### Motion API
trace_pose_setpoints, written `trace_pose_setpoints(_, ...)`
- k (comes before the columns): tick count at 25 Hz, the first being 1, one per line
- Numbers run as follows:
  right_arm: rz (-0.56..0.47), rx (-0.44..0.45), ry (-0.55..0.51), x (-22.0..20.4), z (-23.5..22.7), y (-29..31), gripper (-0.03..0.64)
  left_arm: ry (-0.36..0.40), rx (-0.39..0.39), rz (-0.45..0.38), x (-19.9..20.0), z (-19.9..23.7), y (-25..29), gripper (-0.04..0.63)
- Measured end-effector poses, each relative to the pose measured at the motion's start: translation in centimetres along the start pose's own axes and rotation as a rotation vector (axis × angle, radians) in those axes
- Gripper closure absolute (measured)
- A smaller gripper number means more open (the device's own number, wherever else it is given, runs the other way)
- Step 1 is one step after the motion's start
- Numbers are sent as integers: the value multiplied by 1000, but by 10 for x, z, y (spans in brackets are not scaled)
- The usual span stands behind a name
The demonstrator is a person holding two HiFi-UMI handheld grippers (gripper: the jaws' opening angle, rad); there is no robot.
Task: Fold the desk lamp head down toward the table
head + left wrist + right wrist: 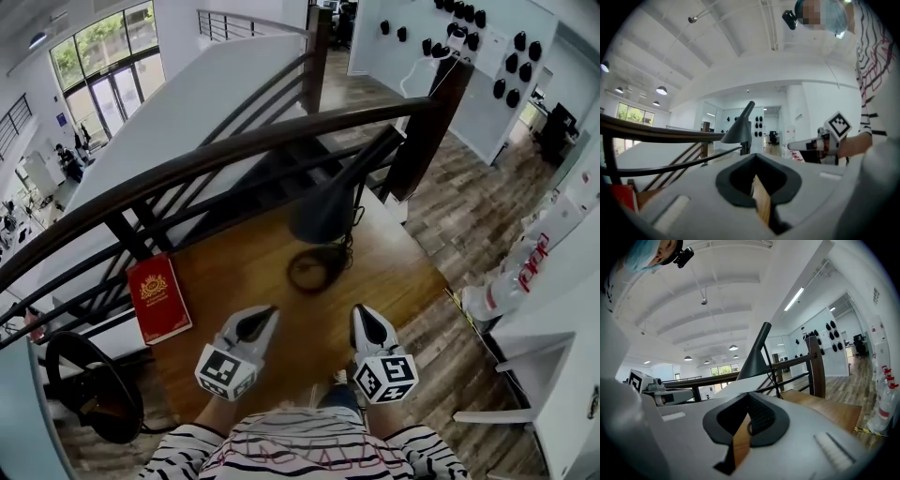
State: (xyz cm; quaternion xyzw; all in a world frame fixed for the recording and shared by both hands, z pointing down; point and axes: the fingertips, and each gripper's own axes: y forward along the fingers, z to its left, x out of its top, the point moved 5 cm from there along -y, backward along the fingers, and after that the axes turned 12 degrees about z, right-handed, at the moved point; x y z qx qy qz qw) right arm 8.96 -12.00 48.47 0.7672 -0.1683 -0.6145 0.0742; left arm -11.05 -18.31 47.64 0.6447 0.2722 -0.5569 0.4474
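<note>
Desk lamp (323,220): far end of table (225,272), cone head (739,129) tilted above ring base (314,270). Left gripper (255,322), right gripper (369,321): jaws together, empty, well apart from it (approach or drawn back after folding, undecidable)

Lamp head (323,216) partly behind railing (234,155), red book (159,298) print too small

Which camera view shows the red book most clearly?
The head view: the whole red cover of the book is in sight there, with nothing in front of it. The left gripper view shows only a red sliver at its lower left edge, probably the book. The right gripper view does not show it.
</note>
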Motion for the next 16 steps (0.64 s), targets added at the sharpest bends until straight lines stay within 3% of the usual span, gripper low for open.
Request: trace_pose_setpoints(16,-2,-7,-15,0,2,-2,614,-9,11,-11,-1,1,-3,594)
